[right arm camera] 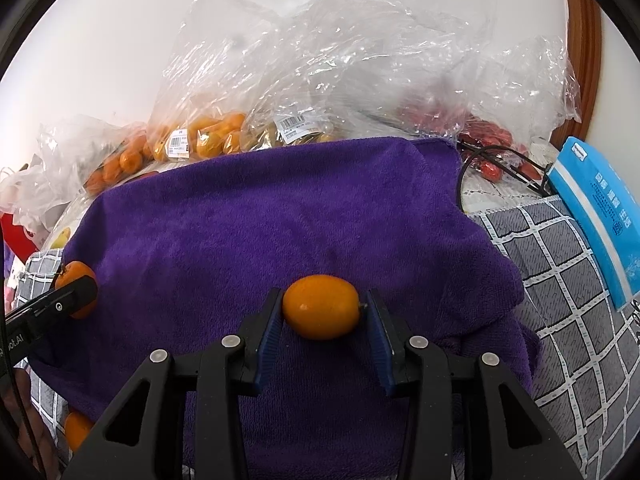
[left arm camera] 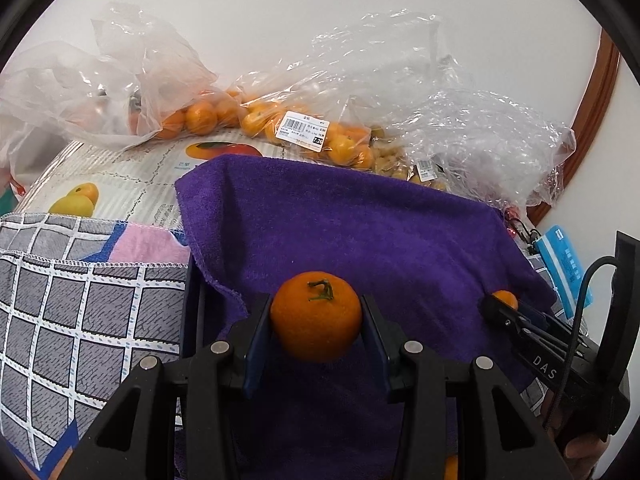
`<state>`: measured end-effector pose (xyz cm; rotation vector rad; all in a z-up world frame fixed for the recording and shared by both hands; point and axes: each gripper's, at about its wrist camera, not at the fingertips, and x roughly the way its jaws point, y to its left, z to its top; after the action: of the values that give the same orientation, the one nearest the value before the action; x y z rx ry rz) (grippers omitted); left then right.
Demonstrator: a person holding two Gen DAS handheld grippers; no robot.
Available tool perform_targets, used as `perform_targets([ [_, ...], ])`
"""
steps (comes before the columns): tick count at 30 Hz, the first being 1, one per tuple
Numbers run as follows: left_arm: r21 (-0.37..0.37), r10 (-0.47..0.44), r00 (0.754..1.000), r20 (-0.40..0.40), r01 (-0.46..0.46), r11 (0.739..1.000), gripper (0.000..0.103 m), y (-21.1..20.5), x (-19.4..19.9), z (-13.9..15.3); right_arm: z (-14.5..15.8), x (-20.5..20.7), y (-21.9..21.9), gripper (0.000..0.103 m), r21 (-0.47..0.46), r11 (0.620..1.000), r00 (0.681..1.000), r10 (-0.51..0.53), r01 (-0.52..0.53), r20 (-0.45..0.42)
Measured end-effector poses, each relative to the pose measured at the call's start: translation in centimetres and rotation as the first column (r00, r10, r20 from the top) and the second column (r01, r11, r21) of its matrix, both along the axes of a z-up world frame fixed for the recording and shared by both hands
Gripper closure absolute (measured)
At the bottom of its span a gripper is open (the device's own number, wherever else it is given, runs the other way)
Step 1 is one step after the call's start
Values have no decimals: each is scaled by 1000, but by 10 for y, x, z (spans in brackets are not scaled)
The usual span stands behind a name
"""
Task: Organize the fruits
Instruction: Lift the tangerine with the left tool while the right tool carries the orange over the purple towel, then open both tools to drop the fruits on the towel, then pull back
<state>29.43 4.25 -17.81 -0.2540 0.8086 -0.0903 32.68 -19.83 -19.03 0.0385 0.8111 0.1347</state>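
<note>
My left gripper (left arm camera: 316, 318) was closed on a round mandarin (left arm camera: 316, 316), stem up, pinched squarely between both pads. My right gripper (right arm camera: 322, 308) was clamped on an oval kumquat (right arm camera: 321, 306), its long axis running straight across from pad to pad. Both fruits hung just above the purple towel (right arm camera: 260, 232), which spread ahead of and beneath my fingers, so either hand seemed equally near for setting down; the fruit bags (left arm camera: 304, 128) lay well beyond the fingertips.
</note>
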Motion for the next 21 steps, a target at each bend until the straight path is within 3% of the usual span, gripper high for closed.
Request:
perform_targets([
  [12,-27,-11,1000,29,12,1000,59,2,-5,5,3,-5,-4,43,11,1000,1000,-9,9,25],
  [21,-40,-18,995,93,22,999,52,2,-14,16,6,-9,-5,41,13,1000,999,-13,12,51],
])
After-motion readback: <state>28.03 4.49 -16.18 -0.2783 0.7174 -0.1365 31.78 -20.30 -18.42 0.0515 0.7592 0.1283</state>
